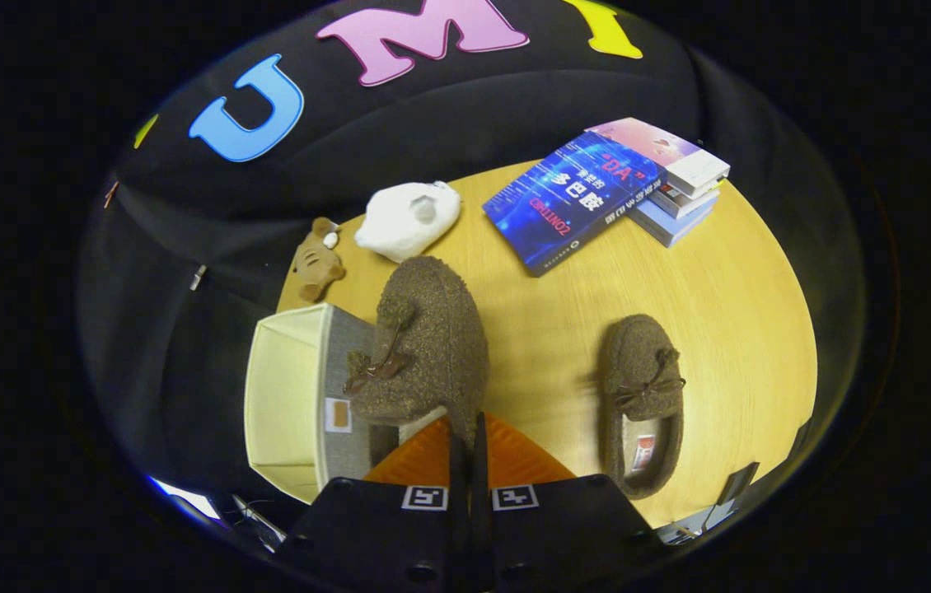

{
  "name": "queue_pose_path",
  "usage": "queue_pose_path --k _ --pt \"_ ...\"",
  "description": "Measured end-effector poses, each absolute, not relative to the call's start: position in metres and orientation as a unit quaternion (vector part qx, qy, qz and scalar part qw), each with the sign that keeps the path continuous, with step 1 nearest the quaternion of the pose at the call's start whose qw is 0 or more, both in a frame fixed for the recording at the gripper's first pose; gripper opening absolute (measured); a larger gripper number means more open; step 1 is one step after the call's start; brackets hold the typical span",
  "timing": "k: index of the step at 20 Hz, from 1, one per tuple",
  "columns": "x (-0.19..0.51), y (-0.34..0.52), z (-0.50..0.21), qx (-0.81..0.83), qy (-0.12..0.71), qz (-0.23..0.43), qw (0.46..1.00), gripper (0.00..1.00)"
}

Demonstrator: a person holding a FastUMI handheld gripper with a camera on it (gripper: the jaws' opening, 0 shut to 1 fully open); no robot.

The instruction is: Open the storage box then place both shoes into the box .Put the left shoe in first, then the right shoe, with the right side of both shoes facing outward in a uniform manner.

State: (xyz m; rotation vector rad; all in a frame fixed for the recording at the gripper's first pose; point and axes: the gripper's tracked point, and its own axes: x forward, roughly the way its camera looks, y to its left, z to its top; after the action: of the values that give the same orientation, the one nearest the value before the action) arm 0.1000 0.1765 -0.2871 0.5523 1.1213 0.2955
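My gripper [470,432] is shut on the heel rim of a brown fuzzy shoe [424,342], which hangs lifted with its toe pointing away from me and its bow on the left side. The shoe hovers at the right edge of the open storage box [288,403], a grey-sided box with a cream inside, lying just left of my fingers. The second brown shoe [643,395] rests on the wooden table [729,313] to the right of my fingers, toe away, with a label visible in its opening.
A stack of books [605,193] lies at the far right of the table. A white plush toy [408,218] and a small brown plush [317,262] sit at the far side, beyond the box.
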Motion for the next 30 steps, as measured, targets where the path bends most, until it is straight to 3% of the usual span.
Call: queue_pose_path --k 10,17,28,29,30 --pt "0.107 0.322 -0.218 0.297 0.512 0.202 0.781 0.05" --pt "0.086 0.403 -0.261 0.270 0.558 0.198 0.759 0.05" --pt "0.071 0.449 -0.303 0.262 0.586 0.187 0.744 0.05" --pt "0.071 0.453 -0.302 0.268 0.585 0.190 0.741 0.07" --pt "0.071 0.453 -0.300 0.270 0.588 0.191 0.739 0.19"
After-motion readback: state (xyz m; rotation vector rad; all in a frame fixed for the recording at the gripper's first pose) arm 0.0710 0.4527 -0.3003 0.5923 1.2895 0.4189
